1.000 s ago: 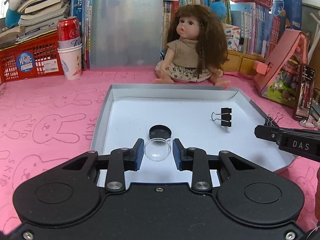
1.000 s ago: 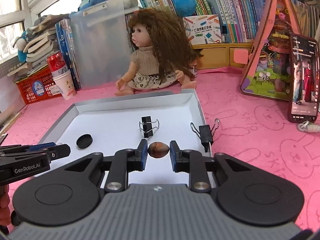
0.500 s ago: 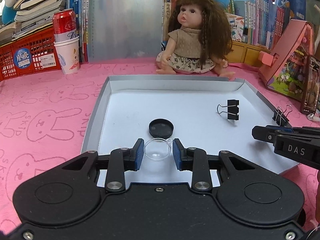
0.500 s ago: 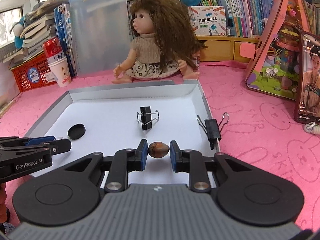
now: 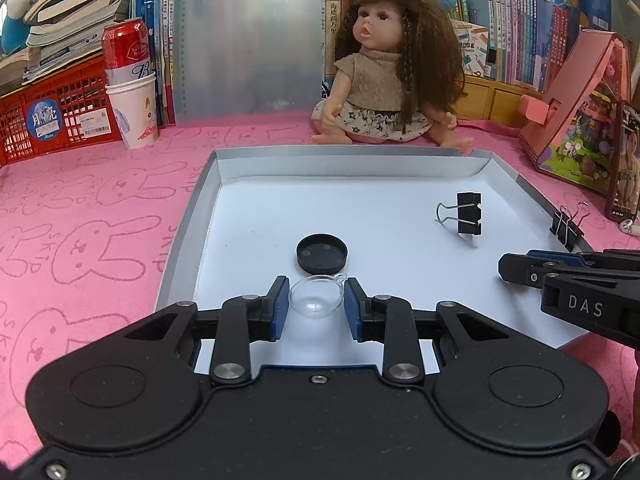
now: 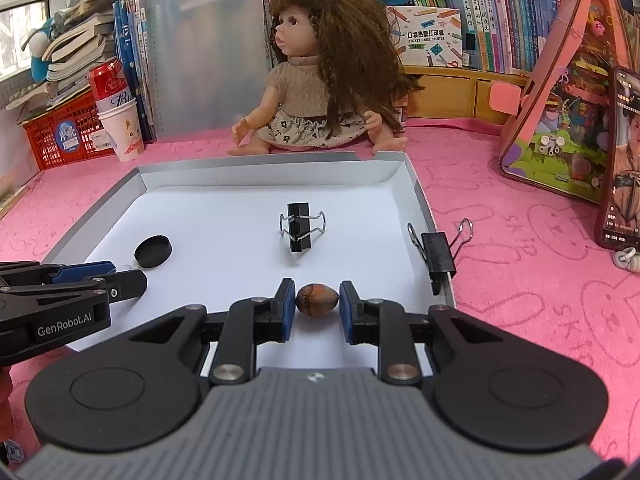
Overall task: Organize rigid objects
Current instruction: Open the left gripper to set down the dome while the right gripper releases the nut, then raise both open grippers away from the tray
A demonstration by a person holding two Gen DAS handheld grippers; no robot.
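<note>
Two grippers: both hover low over the near end of the white tray (image 5: 400, 184).
Left gripper (image 5: 316, 300): clamped on a clear dome (image 5: 316, 298), just short of the black cap (image 5: 322, 253).
Right gripper (image 6: 317, 300): clamped on a brown nut (image 6: 317, 299), its long axis running pad to pad.
Nearer the edge: the right gripper, close to the tray's right rim, where one binder clip (image 6: 438, 254) sits.
Open room: bare tray floor ahead, around the standing clip (image 6: 300, 226).

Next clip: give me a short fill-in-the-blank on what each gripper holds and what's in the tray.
1. The left gripper is shut on a clear ____.
2. The right gripper is shut on a brown ____.
3. The round black cap lies inside the white ____.
4. One black binder clip is clamped on the tray's ____.

Missing: dome; nut; tray; rim
</note>
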